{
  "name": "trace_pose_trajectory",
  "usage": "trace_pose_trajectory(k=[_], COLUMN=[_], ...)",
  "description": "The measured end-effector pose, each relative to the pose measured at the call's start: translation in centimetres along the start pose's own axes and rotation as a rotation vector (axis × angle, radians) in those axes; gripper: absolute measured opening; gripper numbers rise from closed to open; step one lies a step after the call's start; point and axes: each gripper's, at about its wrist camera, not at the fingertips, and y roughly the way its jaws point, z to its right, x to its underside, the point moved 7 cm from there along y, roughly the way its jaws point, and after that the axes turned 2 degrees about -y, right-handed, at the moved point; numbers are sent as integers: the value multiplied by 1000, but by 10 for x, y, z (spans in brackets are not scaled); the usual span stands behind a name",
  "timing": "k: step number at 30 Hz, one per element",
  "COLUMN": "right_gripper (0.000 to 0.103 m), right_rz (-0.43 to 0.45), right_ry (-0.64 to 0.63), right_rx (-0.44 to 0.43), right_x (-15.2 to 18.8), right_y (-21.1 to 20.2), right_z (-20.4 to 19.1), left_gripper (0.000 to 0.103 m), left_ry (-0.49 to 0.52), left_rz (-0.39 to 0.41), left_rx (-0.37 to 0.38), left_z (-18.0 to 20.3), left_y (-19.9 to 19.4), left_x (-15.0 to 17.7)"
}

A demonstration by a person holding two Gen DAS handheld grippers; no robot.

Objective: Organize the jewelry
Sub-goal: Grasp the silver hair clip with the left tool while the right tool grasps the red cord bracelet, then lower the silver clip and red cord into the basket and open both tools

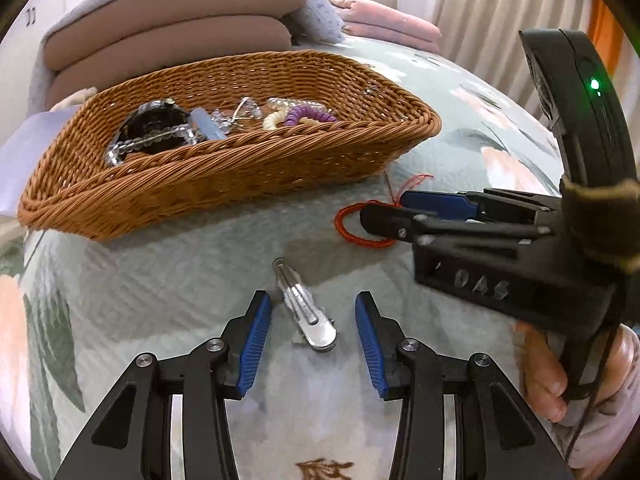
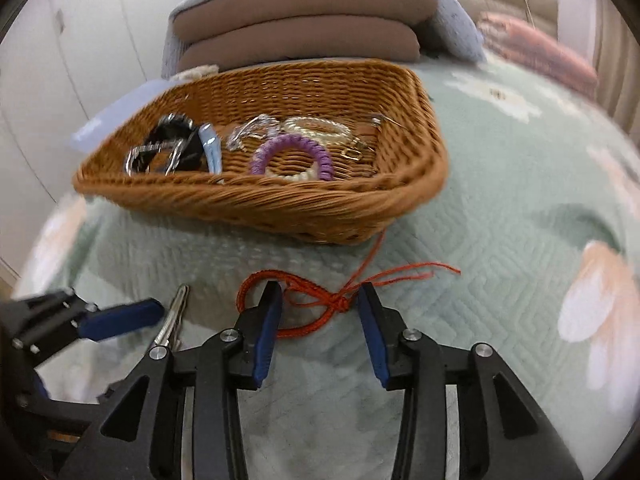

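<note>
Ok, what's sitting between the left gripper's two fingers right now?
The silver hair clip lies on the quilt in the gap of the open left gripper, touching neither finger. The left wrist view shows it.

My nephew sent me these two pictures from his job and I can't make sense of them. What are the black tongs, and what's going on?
Each picture comes from a camera on a hand-held claw, looking along its blue-padded fingers. A person holds one per hand. The left claw is open around a silver hair clip on the quilted bedspread. The right claw is open over a red cord bracelet. Neither holds anything yet. Behind sits a wicker basket already holding jewelry, including a purple coil band.
</note>
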Motion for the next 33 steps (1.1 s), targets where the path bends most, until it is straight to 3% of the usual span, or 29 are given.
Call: trace_pose_trajectory(k=[3,5,9,20,25,30,33], right_gripper=[9,8,8,8,8,8,8], right_rz=[13,21,38,114,134,171,210], right_ry=[-51,-71,-65,-5,-8,-12,-16], right_rx=[-23,-34,-95,-183,-199,-202,-153], right_x=[4,7,13,9,7,5,-13], right_y=[-2,-6,-14,-33,-41,-64,-83], right_z=[-12,-16,-15,-9,-10,-8,-6], left_gripper=[44,40,17,16,16,16,16], left_ry=[-3,1,-7,-43,-42,-53,-67], left_rz=[11,17,31,66,119,156,206], left_rx=[-3,-13,-20,22,33,31,52], left_z=[-3,-4,-7,-14,-12,-14,-19], left_y=[-3,-3,-5,-12,-23,-41,-62], left_x=[4,4,3,4,0,-2,-10])
